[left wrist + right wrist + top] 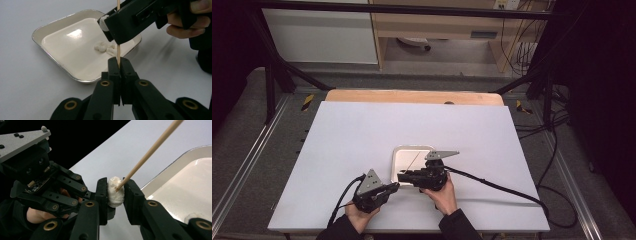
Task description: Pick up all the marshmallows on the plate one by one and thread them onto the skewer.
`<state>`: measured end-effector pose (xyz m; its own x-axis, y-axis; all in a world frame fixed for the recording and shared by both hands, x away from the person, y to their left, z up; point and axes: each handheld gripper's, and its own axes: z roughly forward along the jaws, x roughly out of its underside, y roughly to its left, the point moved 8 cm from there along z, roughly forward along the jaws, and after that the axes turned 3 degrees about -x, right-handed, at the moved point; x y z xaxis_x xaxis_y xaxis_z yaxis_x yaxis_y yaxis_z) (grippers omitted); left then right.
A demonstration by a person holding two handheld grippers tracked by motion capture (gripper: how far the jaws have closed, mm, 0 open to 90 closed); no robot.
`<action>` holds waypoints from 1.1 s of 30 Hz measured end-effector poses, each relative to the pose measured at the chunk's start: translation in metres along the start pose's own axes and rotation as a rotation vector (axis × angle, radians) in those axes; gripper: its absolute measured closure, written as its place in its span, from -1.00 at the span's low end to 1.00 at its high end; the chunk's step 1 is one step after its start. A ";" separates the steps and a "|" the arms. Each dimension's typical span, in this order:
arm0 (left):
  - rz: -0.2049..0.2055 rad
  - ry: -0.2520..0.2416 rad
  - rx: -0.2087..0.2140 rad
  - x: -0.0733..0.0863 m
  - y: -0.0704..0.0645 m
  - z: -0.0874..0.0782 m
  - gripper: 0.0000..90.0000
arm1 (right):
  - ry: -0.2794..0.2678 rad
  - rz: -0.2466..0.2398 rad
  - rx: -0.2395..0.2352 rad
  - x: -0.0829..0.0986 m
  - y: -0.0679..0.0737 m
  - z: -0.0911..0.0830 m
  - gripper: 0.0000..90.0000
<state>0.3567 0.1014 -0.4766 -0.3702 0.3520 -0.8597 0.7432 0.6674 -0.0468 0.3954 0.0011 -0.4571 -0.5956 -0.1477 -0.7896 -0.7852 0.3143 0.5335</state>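
High view: on the white bench (362,150), a pale square tray (404,155) near the front middle. Left gripper (395,186) low and left of the tray, pointing right toward it; right gripper (404,175) reaching leftward over the tray's front edge, tips nearly meeting the left one. A thin wooden skewer (414,161) slanting up and away across the tray from the spot where the two grippers meet.

Left gripper view: jaws pressed together on the lower end of the skewer (118,53), the stick standing up out of them. Right gripper (105,23) crossing just above, clamped around the skewer higher up, a white marshmallow piece (103,23) showing at its tip. Beyond, the tray (62,71) with more white marshmallow lumps (106,47) lying on its floor.

Right gripper view: jaws squeezing the marshmallow piece (115,191) between them, the skewer (150,151) running into its upper face and slanting off to the upper right. Left gripper (45,187) just behind and to the left, the tray's rim (172,166) at right.

Key relation, as a judgement: skewer's long axis passing straight through the held piece, so sliding along that axis decides the move; right gripper carrying the piece, left gripper anchoring the stick's end just below it.
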 end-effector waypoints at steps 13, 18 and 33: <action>-0.030 -0.014 -0.006 0.002 0.013 -0.013 0.96 | 0.003 -0.142 0.168 -0.025 -0.007 -0.030 -0.57; -0.034 -0.011 -0.009 0.004 0.017 -0.018 0.96 | 0.079 -0.151 0.232 -0.019 -0.022 -0.028 -0.79; -0.039 -0.001 -0.004 0.007 0.019 -0.019 0.96 | 0.240 -0.197 0.396 0.013 -0.052 -0.014 -0.53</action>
<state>0.3578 0.1291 -0.4734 -0.3986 0.3246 -0.8578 0.7260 0.6832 -0.0788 0.4263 -0.0307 -0.4907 -0.5013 -0.4368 -0.7469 -0.7898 0.5836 0.1888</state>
